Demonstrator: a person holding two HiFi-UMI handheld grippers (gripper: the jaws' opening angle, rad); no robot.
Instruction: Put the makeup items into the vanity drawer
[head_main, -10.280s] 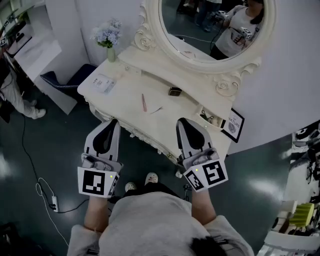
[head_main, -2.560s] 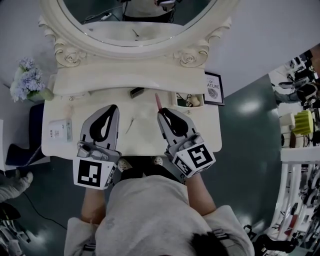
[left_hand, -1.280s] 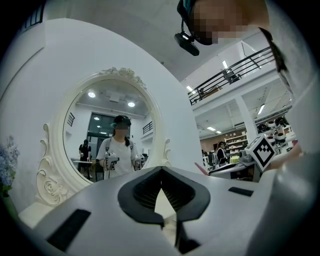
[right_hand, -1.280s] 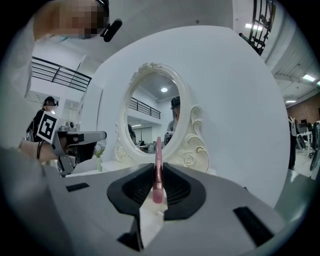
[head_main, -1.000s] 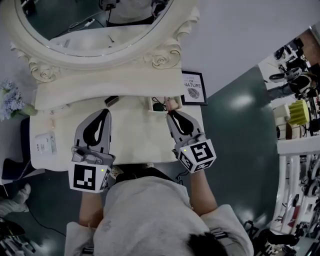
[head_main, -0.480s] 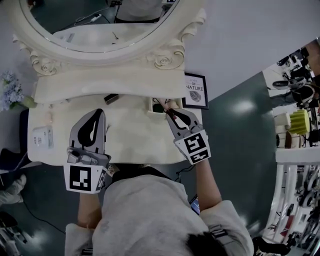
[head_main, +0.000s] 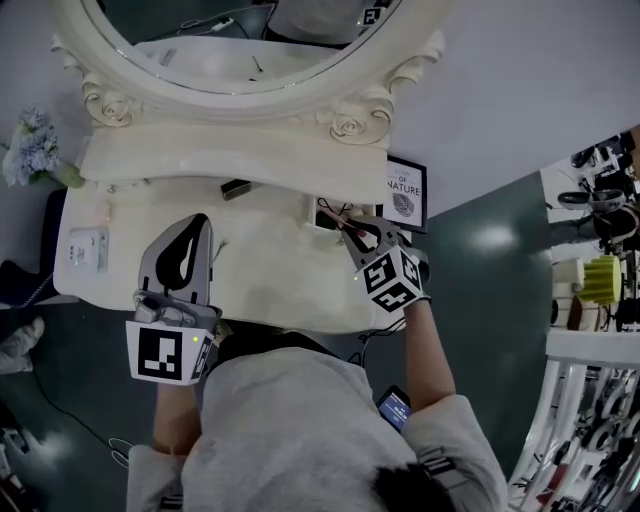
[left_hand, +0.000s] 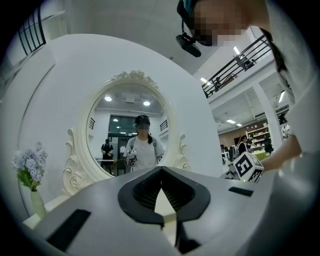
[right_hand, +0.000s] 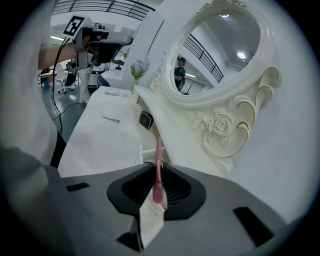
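Note:
My right gripper (head_main: 352, 230) is shut on a thin pink makeup stick (right_hand: 158, 165), which points forward from between the jaws. In the head view its pink tip (head_main: 345, 224) lies at the edge of the small open drawer (head_main: 312, 207) at the right of the vanity top, with dark items inside. The drawer's white rim (right_hand: 142, 153) shows just beyond the jaws. A small black compact (head_main: 236, 187) (right_hand: 146, 120) and a thin metal pin (head_main: 219, 244) (right_hand: 111, 119) lie on the tabletop. My left gripper (head_main: 196, 222) (left_hand: 161, 171) hovers shut and empty over the left middle of the top.
The oval mirror (head_main: 240, 40) and its carved shelf (head_main: 230, 150) stand behind the tabletop. A framed sign (head_main: 404, 194) leans at the right end. At the left are a white box (head_main: 83, 248) and a vase of flowers (head_main: 30, 148). The vanity's front edge (head_main: 290, 322) is near my body.
The right gripper has carried the pink stick from the table's middle rightward to the open drawer. The left gripper has stayed shut over the left of the top.

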